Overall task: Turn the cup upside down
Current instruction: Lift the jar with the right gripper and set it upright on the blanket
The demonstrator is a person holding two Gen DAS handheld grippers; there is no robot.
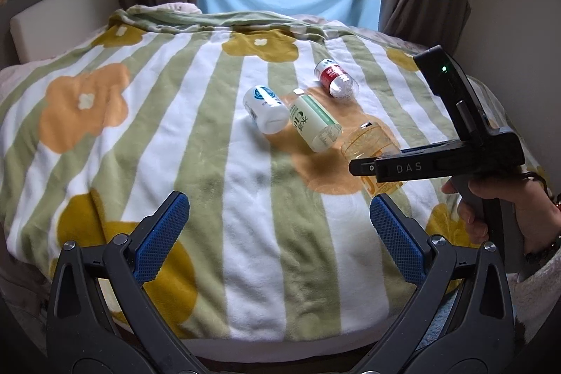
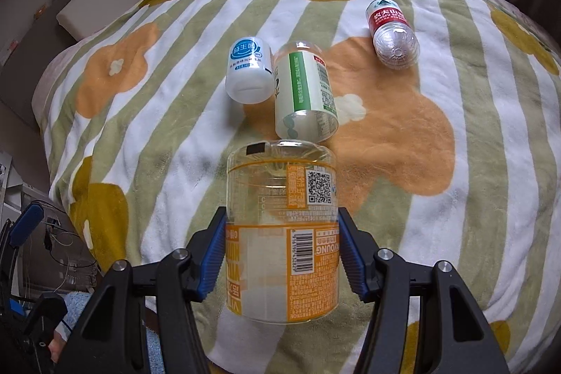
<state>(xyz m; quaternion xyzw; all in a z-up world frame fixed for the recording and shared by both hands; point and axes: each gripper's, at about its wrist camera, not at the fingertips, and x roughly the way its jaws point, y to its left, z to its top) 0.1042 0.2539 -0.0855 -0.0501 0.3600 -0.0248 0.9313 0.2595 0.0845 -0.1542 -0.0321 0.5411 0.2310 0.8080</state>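
Clear-plastic, orange-labelled cup [image 2: 282, 233] sits clamped across its lower body by the right gripper [image 2: 282, 251], long axis pointing straight away along the fingers, just short of the green-labelled bottle [image 2: 303, 93]; left gripper [image 1: 280, 233] gapes empty, farther off.

The left gripper [image 1: 279, 226] is held low with its blue-padded fingers [image 1: 159, 235] spread wide apart and nothing between them. The right gripper [image 2: 282, 255] is held out level from the right side, its two fingers [image 2: 213, 256] pressed against opposite sides of the cup [image 2: 282, 233]. The person's right hand [image 1: 508, 212] wraps around that gripper's grey handle, fingertips curled over its front edge.
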